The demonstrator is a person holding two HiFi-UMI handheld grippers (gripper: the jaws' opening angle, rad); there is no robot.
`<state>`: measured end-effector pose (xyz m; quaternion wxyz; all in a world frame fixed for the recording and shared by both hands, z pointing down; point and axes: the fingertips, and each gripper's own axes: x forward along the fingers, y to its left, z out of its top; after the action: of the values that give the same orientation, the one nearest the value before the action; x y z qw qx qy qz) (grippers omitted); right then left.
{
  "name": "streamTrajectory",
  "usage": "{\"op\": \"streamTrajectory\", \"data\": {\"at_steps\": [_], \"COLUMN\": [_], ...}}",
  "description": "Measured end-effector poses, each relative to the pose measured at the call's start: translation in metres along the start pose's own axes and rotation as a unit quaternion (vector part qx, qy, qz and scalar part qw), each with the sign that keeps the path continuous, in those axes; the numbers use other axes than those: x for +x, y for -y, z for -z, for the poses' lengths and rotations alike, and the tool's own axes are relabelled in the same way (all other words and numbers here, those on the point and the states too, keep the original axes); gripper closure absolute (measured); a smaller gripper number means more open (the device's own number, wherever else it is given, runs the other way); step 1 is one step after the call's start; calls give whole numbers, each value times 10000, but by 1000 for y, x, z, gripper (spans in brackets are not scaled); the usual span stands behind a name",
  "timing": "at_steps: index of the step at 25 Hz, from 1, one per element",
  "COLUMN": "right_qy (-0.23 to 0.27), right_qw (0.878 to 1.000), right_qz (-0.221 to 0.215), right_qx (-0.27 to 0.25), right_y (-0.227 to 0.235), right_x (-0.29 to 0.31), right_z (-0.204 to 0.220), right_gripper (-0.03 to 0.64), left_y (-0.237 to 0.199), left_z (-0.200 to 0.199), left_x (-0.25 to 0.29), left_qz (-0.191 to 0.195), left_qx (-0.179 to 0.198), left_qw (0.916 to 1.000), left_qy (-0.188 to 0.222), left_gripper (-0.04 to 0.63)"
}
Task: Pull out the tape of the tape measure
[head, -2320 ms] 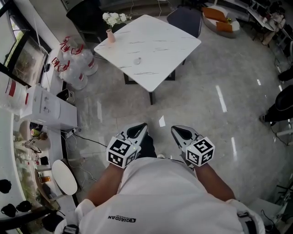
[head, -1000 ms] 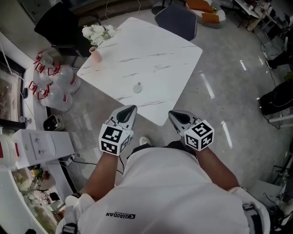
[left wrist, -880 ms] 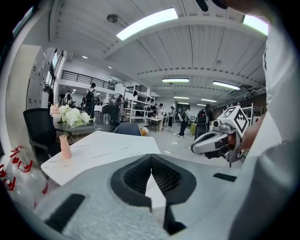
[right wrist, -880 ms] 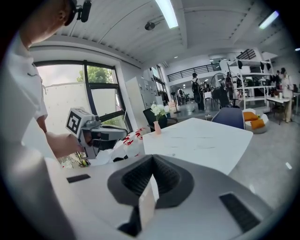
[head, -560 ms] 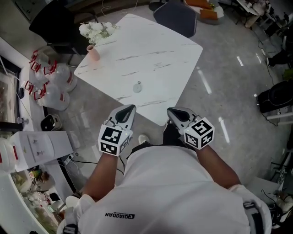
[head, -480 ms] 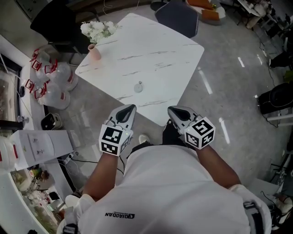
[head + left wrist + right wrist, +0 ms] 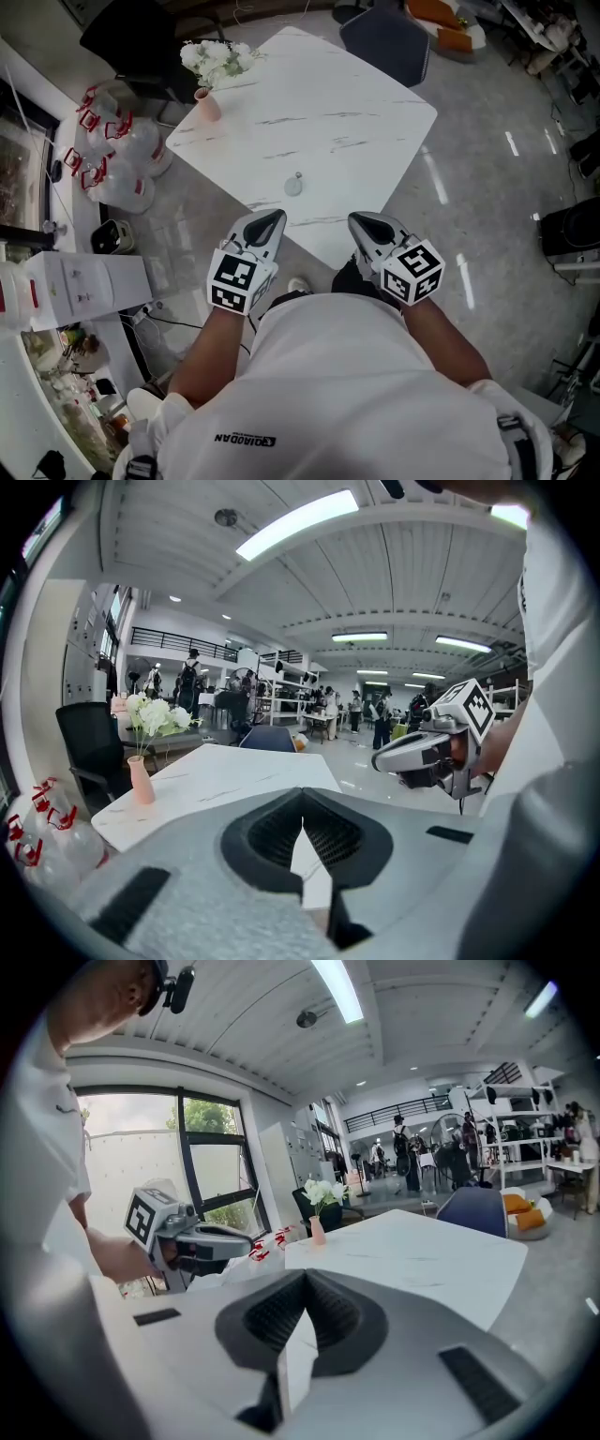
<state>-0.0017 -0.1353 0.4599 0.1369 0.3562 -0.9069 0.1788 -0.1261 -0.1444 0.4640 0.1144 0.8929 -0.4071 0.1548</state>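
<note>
A small round tape measure (image 7: 295,185) lies on the white marble table (image 7: 328,103), near its front corner; in both gripper views it is hidden. My left gripper (image 7: 271,218) and right gripper (image 7: 362,223) are held side by side in front of the person's torso, tips just over the table's near corner. Both are shut with nothing between the jaws. The left gripper view shows its own closed jaws (image 7: 302,810) and the right gripper (image 7: 412,757) beside it. From the right gripper view I see its closed jaws (image 7: 305,1290) and the left gripper (image 7: 202,1239).
A pink vase with white flowers (image 7: 208,101) stands at the table's far left corner. A dark chair (image 7: 386,36) sits behind the table. Water jugs (image 7: 117,155) and a white cabinet (image 7: 75,279) line the left. People stand far back (image 7: 380,719).
The person has walked up to the table; its near corner now lies under the gripper tips. Both grippers kept their place before the torso and stayed shut.
</note>
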Motion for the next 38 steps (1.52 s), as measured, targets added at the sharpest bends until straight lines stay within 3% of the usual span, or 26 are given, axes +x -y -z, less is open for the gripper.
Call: {"op": "streamTrajectory", "data": {"at_steps": [14, 22, 33, 38], "right_qy": [-66, -173, -151, -136], "right_qw": [9994, 9990, 9990, 9990], "right_qz": [-339, -421, -431, -414], "right_qx": [-26, -26, 6, 41], "right_y": [39, 49, 59, 62], "right_x": [18, 19, 10, 7], "right_z": [-10, -7, -3, -2], "right_gripper": [611, 611, 611, 611], "left_y": [-11, -12, -19, -10], "left_z": [-5, -1, -10, -4], "left_x": [36, 53, 61, 67], "left_qz": [-274, -285, -581, -399], "left_qx": [161, 191, 235, 383], "left_qw": [9990, 9985, 9975, 9973], "left_qy": [-318, -438, -327, -480], "left_gripper": [575, 484, 349, 339]}}
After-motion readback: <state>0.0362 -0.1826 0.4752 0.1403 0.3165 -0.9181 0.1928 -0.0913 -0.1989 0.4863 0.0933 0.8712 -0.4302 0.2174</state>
